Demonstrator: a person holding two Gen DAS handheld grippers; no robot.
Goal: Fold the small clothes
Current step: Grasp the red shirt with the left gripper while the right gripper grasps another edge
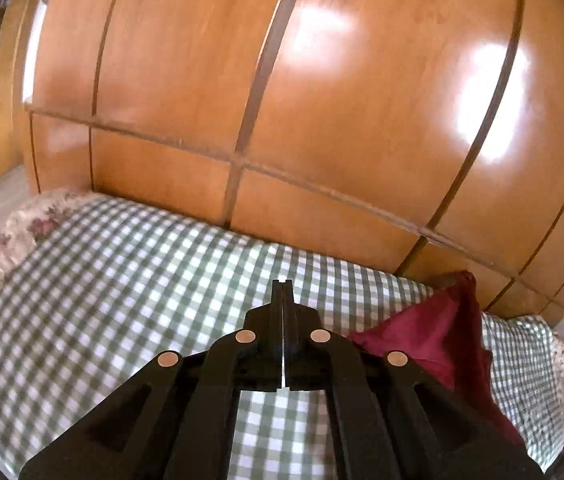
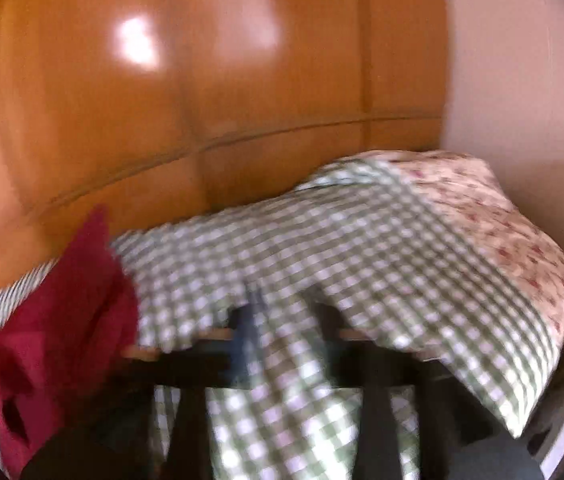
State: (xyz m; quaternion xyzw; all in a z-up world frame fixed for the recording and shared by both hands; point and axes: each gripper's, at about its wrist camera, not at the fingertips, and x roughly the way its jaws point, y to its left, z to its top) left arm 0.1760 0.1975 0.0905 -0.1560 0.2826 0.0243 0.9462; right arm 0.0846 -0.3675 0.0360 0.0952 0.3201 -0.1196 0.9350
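Observation:
A dark red garment is lifted in a peak above the green-and-white checked bed, at the right of the left wrist view. My left gripper is shut and empty, just left of the garment, above the bed. In the blurred right wrist view the red garment hangs at the left edge. My right gripper is smeared by motion; its fingers look apart, with checked bedding between them.
A large wooden wardrobe stands right behind the bed. A floral pillow lies at the bed's left end, and a floral cover shows at the right. A pale wall is on the right.

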